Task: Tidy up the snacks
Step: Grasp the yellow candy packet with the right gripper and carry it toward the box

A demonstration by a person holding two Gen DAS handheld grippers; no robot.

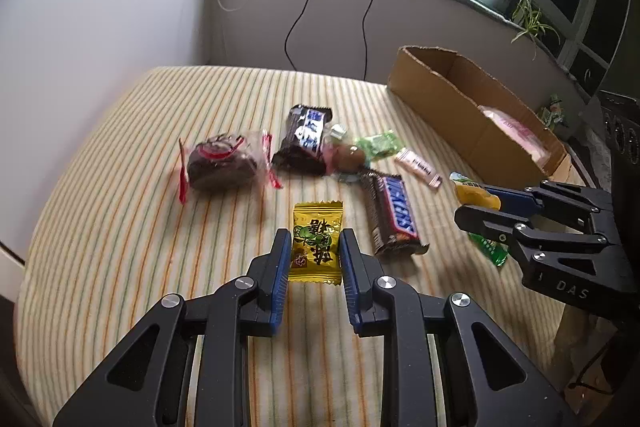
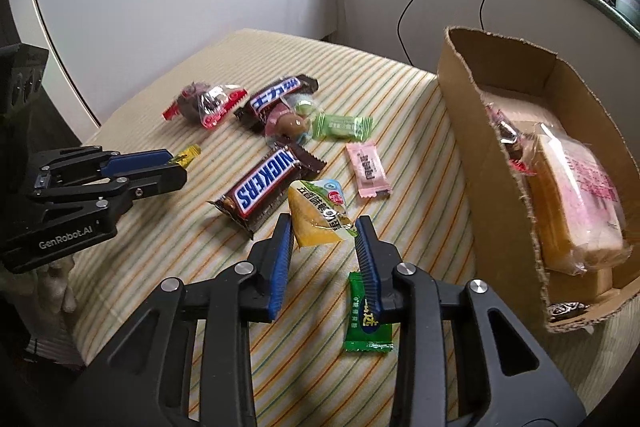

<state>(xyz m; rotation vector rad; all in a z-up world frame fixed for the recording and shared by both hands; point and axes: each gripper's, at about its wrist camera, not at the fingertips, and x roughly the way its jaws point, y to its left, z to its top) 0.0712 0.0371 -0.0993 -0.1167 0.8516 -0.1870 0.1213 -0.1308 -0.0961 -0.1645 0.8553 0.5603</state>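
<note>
Snacks lie on a striped cloth. My left gripper (image 1: pixel 315 241) stands open around a yellow candy packet (image 1: pixel 316 241), fingers on either side of it, and it shows from the side in the right wrist view (image 2: pixel 176 169). My right gripper (image 2: pixel 326 231) is open astride a yellow triangular snack pouch (image 2: pixel 320 219), and it shows in the left wrist view (image 1: pixel 472 207). A Snickers bar (image 2: pixel 262 183) lies between the two grippers. A cardboard box (image 2: pixel 500 163) at the right holds a wrapped bread pack (image 2: pixel 576 199).
Farther back lie a red-trimmed dark cake pack (image 1: pixel 222 163), a dark chocolate bar (image 1: pixel 304 139), a brown jelly cup (image 2: pixel 290 123), a green candy (image 2: pixel 342 127) and a pink candy (image 2: pixel 366 171). A green packet (image 2: pixel 366 319) lies under my right finger. Cables hang behind.
</note>
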